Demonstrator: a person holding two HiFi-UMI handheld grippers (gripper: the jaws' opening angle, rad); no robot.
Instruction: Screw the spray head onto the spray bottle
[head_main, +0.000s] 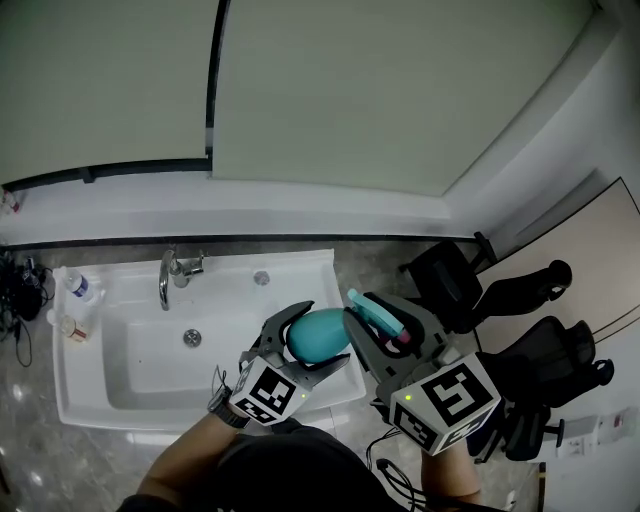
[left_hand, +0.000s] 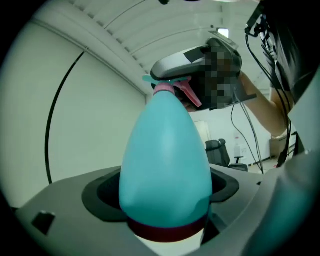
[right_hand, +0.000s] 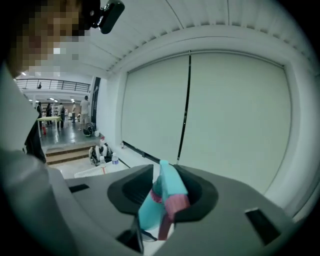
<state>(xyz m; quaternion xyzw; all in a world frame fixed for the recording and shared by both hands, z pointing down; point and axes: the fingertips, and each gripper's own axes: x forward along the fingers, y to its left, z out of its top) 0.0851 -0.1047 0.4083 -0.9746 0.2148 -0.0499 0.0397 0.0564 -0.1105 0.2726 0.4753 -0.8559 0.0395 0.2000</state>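
My left gripper (head_main: 322, 338) is shut on a teal egg-shaped spray bottle (head_main: 312, 334), held above the front right corner of the sink. In the left gripper view the bottle (left_hand: 165, 165) fills the gap between the jaws, its dark red band low and its neck pointing away. The teal spray head (head_main: 378, 312) with a pink trigger sits at the bottle's neck, with a pink collar (left_hand: 163, 88) there. My right gripper (head_main: 388, 326) is shut on the spray head (right_hand: 167, 192). How far the collar is threaded I cannot tell.
A white sink (head_main: 90, 400) with a chrome faucet (head_main: 170, 275) lies below left. Two small bottles (head_main: 80, 288) stand on its left rim. Black office chairs (head_main: 520, 330) crowd the right side. A pale wall with blinds stands behind.
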